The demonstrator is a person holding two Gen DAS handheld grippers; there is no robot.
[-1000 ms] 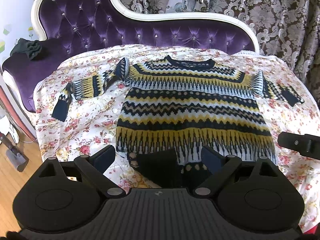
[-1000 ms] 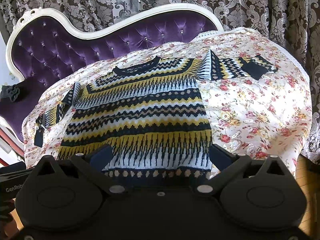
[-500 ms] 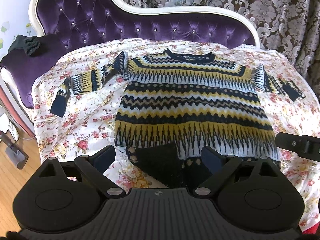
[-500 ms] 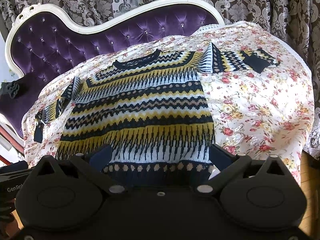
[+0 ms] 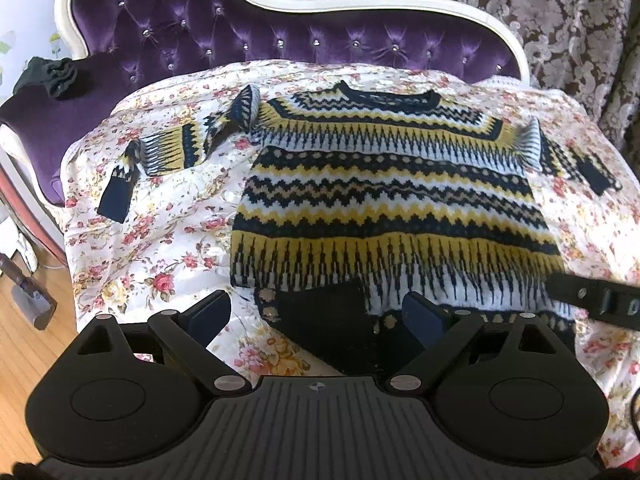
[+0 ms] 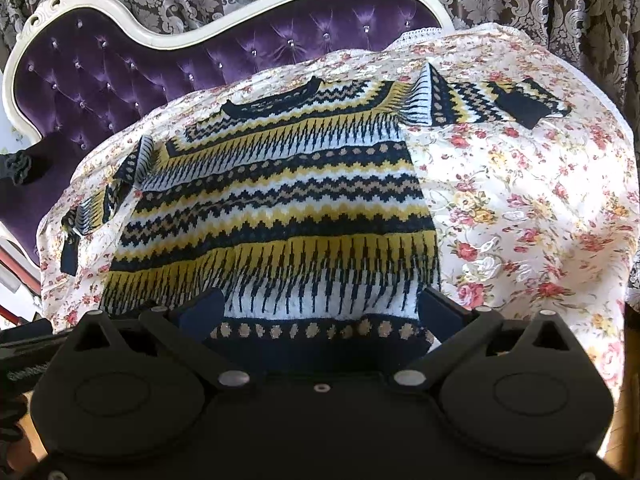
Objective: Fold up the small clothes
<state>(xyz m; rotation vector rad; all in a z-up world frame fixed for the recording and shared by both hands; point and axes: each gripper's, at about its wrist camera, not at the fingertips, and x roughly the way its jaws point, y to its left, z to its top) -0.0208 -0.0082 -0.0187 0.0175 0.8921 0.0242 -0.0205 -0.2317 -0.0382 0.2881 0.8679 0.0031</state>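
Left wrist view: purple tufted sofa at the back, w/ a floral sheet draped over its seat. On the sheet lies the sweater, spread flat, front up, neck toward the backrest, both sleeves out to the sides. One sleeve is kinked and bunched, cuff hanging toward the sheet's edge; the other sleeve lies straighter. Hem is nearest the cameras; near the left corner a dark flap of it looks turned up, not flat.

Left gripper sits low over that hem corner, fingers wide apart, holding nothing. Right wrist view: right gripper over the other half of the hem, fingers likewise apart and empty, straddling the dotted band. Its body shows as a dark bar at the right edge of the left view.

Judgement: early stage, garment laid out, no fold made yet. Step in hand looks like setting up on the hem or final smoothing. Next move prob needs the curled flap flattened, then each gripper pinching a matching edge pt so the knit lifts evenly; thick knit, so a deep bite. The bunched sleeve will want straightening before it's folded in.
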